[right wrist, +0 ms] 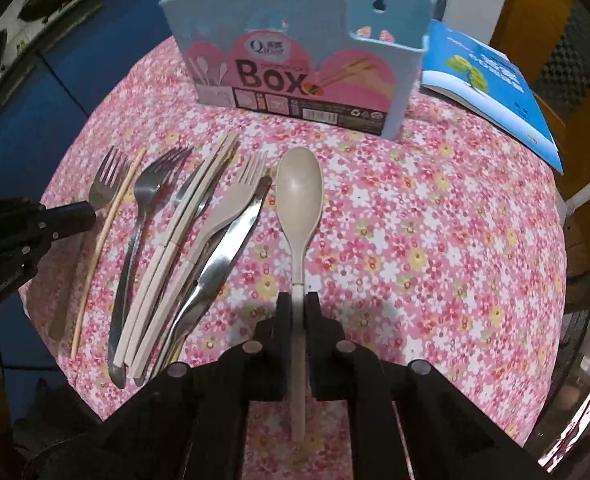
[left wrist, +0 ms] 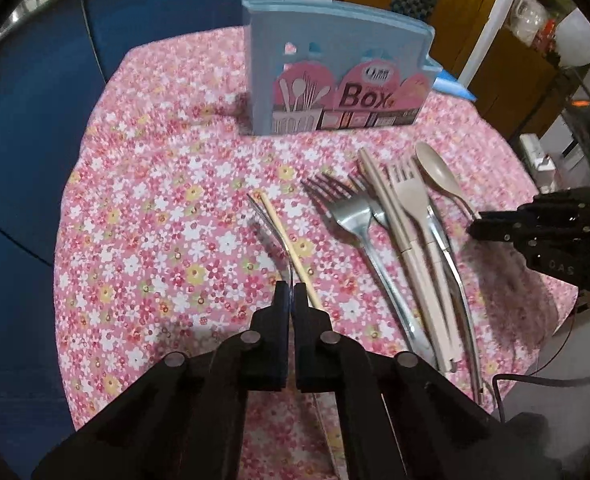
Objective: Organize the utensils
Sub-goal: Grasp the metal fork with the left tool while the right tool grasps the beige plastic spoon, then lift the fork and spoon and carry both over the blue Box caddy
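A: Tablecloth [right wrist: 435, 208], pink cotton printed with small white and yellow flowers, covers the round tabletop; nothing visible has gone into the holder. By my reading the sort has barely begun.

B: What is the holder?

A: A pale-blue plastic utensil box [right wrist: 295, 52], slab-sided with cut-out windows and a pink "Box" label, upright at the far edge of the tabletop. Its inside is hidden from both cameras. A glossy blue booklet [right wrist: 491, 76] lies at the far right edge.

B: And the utensils?

A: They lie in a row near the front edge. At the left end sits a steel fork [left wrist: 273, 240], thin and shiny, with a single pale wooden chopstick [right wrist: 107, 240] crossing it. A second steel fork [right wrist: 143, 208] comes next. A joined pair of matte beige chopsticks [right wrist: 191, 220], a beige plastic fork [right wrist: 235, 200] and a steel knife [right wrist: 231, 248] overlap in a loose pile.

B: The grippers?

A: The left gripper [left wrist: 291, 292], black and blocky, is pressed together around the first fork's slim handle, the wooden chopstick just beside its tip. The right gripper [right wrist: 297, 300] pinches the stem of a beige spoon [right wrist: 298, 192], smooth with an oval bowl, at the row's right end.

B: So what remains?

A: Everything, it seems: each piece still needs carrying to the box.
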Action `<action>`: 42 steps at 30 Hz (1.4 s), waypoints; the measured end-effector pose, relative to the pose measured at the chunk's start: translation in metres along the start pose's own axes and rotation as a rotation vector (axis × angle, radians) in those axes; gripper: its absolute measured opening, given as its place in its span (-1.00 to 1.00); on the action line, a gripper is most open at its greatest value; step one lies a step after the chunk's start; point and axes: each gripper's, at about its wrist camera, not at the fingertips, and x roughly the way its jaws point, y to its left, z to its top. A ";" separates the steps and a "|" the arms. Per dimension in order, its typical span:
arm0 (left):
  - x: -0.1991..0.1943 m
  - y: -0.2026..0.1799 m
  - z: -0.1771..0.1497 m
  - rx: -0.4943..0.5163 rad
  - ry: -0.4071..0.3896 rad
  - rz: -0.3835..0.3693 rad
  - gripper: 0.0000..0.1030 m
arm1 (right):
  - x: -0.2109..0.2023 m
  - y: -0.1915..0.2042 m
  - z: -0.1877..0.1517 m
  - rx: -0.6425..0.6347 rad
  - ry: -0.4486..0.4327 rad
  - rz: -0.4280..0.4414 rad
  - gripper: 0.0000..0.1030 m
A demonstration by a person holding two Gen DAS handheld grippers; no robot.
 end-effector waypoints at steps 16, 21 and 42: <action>-0.082 -0.014 0.007 0.034 -0.413 0.034 -1.00 | -0.092 0.003 -0.023 0.043 -0.513 0.020 -0.84; -0.093 -0.015 0.027 0.036 -0.488 0.030 -1.00 | -0.107 0.003 -0.005 0.066 -0.645 0.026 -0.84; -0.101 -0.002 0.170 0.071 -0.690 0.114 -1.00 | -0.099 -0.025 0.064 0.122 -0.865 -0.056 -0.84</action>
